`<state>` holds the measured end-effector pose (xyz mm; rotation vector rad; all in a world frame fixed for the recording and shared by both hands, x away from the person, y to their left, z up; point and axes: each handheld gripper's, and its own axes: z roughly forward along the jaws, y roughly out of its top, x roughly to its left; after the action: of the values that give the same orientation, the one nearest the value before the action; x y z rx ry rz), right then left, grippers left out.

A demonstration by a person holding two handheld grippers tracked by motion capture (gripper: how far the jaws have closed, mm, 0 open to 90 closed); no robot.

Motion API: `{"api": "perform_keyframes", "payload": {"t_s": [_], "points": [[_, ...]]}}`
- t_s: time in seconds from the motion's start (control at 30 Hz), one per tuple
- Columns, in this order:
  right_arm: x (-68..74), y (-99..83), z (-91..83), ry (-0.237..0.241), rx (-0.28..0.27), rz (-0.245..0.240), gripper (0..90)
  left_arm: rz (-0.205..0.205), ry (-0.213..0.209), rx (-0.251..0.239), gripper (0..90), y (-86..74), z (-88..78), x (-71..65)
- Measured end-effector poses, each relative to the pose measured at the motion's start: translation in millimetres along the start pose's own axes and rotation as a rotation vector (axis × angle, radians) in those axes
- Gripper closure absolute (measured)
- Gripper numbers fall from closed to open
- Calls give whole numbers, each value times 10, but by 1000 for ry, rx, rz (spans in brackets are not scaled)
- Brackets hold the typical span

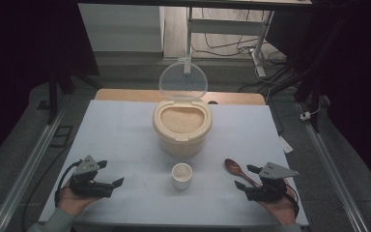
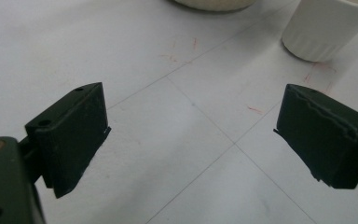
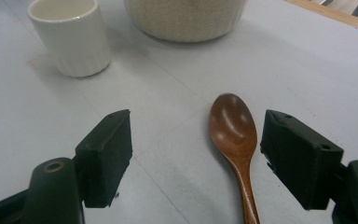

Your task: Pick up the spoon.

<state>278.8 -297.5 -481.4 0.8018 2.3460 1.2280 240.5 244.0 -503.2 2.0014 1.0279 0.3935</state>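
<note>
The wooden spoon (image 3: 235,140) lies flat on the white table (image 1: 125,130), bowl upward, its long axis running from the bowl end nearest the rice container (image 1: 181,126) back toward the person's right hand (image 1: 280,205). Both hands rest low at the near edge, palms under their tools. The right gripper (image 3: 196,149) stands open and level, the spoon between its jaws, nearer the right one, untouched. The left gripper (image 2: 191,135) is open and empty, the white cup (image 1: 181,175) ahead to its right.
</note>
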Motion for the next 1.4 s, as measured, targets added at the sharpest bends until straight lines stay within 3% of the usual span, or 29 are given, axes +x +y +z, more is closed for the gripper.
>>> {"api": "perform_keyframes", "payload": {"t_s": [0.3, 0.67, 1.1, 1.4], "points": [[6, -7, -13, -5, 11, 17, 252, -2, -3, -3, 89, 11, 7, 2], [21, 55, -31, -8, 55, 2, 272, -5, -14, 7, 89, 10, 28, -6], [-41, 151, -93, -15, 71, -3, 297, -1, -21, 18, 89, 12, 57, -17], [-144, 360, -187, -50, 171, -48, 300, 0, -27, 31, 89, 15, 76, -23]]}}
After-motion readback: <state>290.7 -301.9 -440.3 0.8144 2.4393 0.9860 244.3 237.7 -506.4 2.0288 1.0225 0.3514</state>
